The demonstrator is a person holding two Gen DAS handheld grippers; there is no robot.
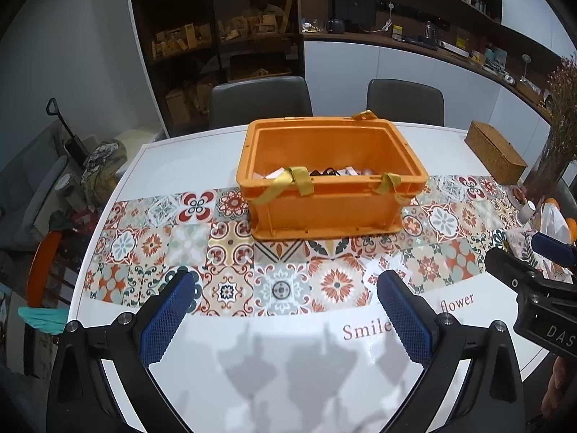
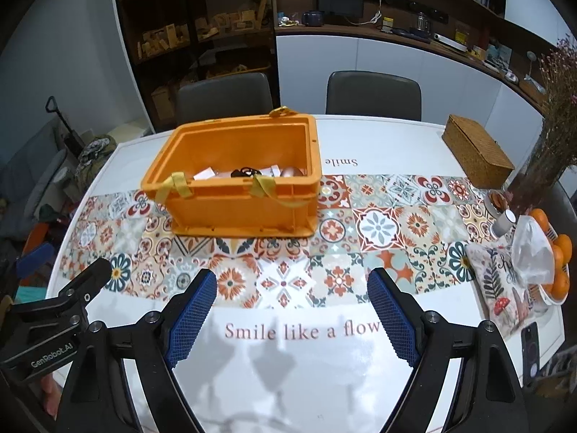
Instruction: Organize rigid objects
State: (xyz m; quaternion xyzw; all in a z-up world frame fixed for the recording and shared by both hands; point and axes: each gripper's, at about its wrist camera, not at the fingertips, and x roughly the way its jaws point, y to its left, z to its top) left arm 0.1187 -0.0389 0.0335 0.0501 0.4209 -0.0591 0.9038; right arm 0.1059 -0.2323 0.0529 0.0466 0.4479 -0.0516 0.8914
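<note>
white table (image 1: 216, 158) with a rounded near-left edge, crossed from left to right by a band of patterned tiles (image 1: 230, 252); bare white surface lies near, between the band and both grippers, printed with "smile like a flower". orange crate (image 1: 330, 176), open-topped, stands on the far part of the tile band, with yellow straps (image 1: 297, 178) draped over its near rim; small rigid items, pale and dark, lie inside on its floor, too small to name. two grey chairs (image 1: 259, 99) stand at the far edge of the table. woven box (image 2: 476, 155) sits far right, well apart from the crate; a bowl of oranges (image 2: 557, 263), a plastic bag and a patterned cloth crowd the right edge. left gripper (image 1: 285, 288): jaws wide, nothing between them, hanging over the near tiles, with the crate beyond and slightly right of the gap. right gripper (image 2: 292, 285): jaws wide and empty, with the crate beyond and to the left. each gripper shows at the side of the other's view.
</note>
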